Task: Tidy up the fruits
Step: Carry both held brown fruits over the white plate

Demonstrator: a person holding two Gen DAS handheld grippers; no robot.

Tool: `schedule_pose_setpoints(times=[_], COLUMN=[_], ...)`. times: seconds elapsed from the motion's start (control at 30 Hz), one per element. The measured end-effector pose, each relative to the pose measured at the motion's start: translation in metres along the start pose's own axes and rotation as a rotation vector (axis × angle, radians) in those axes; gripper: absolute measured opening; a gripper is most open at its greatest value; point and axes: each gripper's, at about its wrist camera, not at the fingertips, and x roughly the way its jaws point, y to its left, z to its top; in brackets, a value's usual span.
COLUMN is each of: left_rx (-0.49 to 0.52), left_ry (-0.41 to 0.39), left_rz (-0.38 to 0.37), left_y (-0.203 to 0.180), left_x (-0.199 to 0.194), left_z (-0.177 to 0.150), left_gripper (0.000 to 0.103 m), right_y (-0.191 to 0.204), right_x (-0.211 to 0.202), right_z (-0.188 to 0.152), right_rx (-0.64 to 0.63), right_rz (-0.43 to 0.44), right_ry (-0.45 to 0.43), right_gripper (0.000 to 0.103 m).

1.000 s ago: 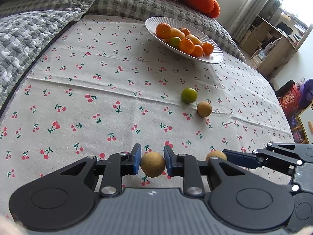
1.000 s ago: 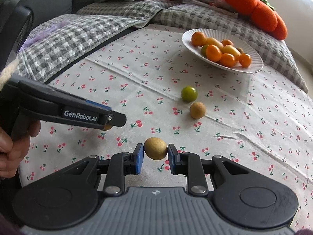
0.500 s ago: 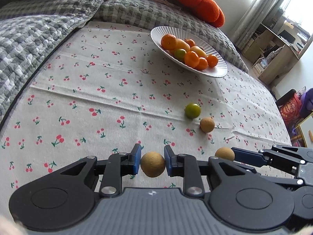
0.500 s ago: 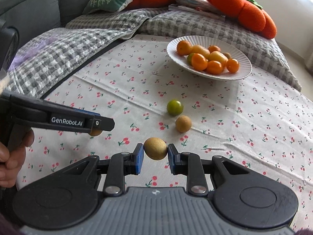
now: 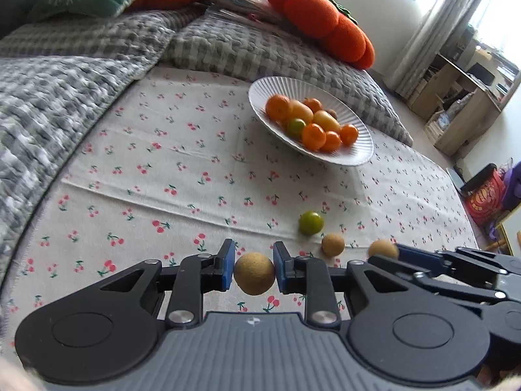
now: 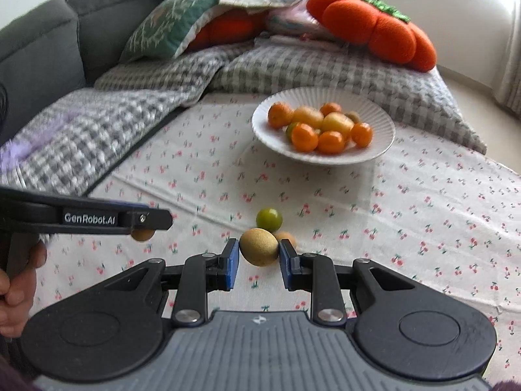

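Ahead of left tongs: pinching a tan fruit; plate lies farther on, up and to the right.
Ahead of right tongs: pinching a yellowish fruit; plate nearly straight on, slightly right.
Nearer hand: cannot tell.

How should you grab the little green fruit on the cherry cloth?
Grip the green fruit across its widest middle, coming down from above. It is round, so pads on opposite sides hold best. A tan fruit lies close on one side, so probably set the jaws along the line that keeps both clear of it.
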Motion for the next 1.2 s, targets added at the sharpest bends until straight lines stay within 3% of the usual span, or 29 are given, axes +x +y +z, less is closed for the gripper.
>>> schedule_pose_setpoints(times=[0.23,0.5,0.67,0.77,0.9,1.0,1.2], left_rx=[0.032,0.051,0.065,0.019,0.029,0.018,-0.001], left_ry=[-0.023,-0.088,-0.117,-0.080,-0.132,-0.143,-0.166], left_rz=[0.090,0.052,0.006,-0.021,-0.034,-0.038,-0.049], left_y=[-0.022,-0.056,-0.057,-0.044,-0.038,-0.032,-0.020], left_x=[-0.039,-0.089,-0.077,-0.065,-0.082,-0.087,-0.080], left_z=[0.028,0.058,0.056,0.063,0.079,0.086,0.097], left_gripper=[0.022,0.022,0.022,0.022,0.022,0.022,0.022], right_y=[-0.021,-0.034,-0.036,-0.033,-0.032,-0.024,-0.025], right_x=[-0.029,-0.044,-0.046,-0.048,-0.046,-0.057,-0.075], right_z=[0.010,0.014,0.016,0.021,0.032,0.051,0.086], right_rx=[0.090,0.170,0.207,0.217,0.279,0.251,0.144], right_rz=[0.003,-0.006,-0.038,-0.060,-0.039,-0.054,-0.084], right_ry=[-0.096,-0.140,-0.133,-0.147,-0.108,-0.065,-0.085], right_gripper=[0.024,0.024,0.024,0.024,0.024,0.024,0.024])
